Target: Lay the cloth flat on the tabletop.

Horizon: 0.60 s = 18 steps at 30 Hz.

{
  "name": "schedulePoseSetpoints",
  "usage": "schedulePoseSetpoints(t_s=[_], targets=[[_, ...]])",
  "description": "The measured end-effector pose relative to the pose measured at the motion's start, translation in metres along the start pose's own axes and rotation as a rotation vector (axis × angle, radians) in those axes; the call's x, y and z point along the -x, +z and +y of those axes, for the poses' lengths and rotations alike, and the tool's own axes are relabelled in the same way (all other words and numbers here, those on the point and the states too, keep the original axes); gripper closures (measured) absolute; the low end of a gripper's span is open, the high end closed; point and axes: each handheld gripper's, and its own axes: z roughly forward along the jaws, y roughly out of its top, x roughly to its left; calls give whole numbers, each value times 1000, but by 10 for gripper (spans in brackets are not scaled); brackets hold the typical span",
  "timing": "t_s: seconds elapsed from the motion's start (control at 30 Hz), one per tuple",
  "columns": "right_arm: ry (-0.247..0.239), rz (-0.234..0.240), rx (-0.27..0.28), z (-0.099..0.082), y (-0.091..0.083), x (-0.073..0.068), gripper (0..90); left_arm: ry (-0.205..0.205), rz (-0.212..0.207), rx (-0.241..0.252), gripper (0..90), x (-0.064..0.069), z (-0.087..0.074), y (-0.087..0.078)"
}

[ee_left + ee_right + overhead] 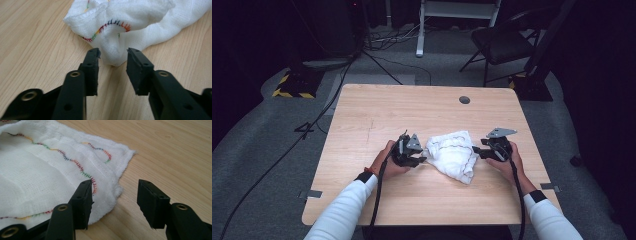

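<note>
You work on a pale wooden table [377, 110] over grey carpet, in a dark room. The crumpled white muslin cloth [453, 154] lies between your claws, long axis slanting toward you. Left gripper [112, 53] and right gripper [113, 188] both stand apart, clamping nothing, its hem just ahead.

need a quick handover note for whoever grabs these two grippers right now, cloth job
Left gripper: open, a fold of the white cloth just ahead of its pads, not pinched.
Right gripper: open, at the cloth's stitched edge, nothing gripped.
Cloth: crumpled in a heap mid-table, between the two grippers.
Done: neither gripper holds anything; the cloth lies free.
Left: probably regrip the edges and spread or fold it.
</note>
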Motion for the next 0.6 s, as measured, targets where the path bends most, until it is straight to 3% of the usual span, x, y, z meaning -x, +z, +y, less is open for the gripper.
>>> schedulePoseSetpoints(t_s=[0.1, 0.17, 0.2, 0.27, 0.33, 0.43, 0.5, 0.57, 0.6], targets=[[-6, 8, -40, -2, 8, -2, 428, -15, 21, 6, 367, 2, 2, 0], [15, 24, -41, -3, 10, 0, 421, -8, 30, 24, 244, 4, 5, 0], [19, 26, -41, -3, 10, 1, 414, -7, 32, 39, 225, 5, 7, 1], [28, 29, -41, -4, 9, 2, 416, 5, 41, 53, 220, 7, 11, 3], [42, 42, -40, -5, 11, 4, 423, 8, 16, 63, 207, 9, 18, 6], [42, 61, -38, -6, 11, 4, 471, 8, -16, 83, 205, 9, 26, 11], [38, 76, -39, -5, 11, 3, 557, 11, -22, 90, 207, 10, 30, 14], [29, 88, -39, -5, 10, 1, 621, 13, -28, 78, 268, 9, 33, 18], [24, 96, -37, -4, 10, 0, 677, 12, -54, 84, 343, 7, 33, 20]])
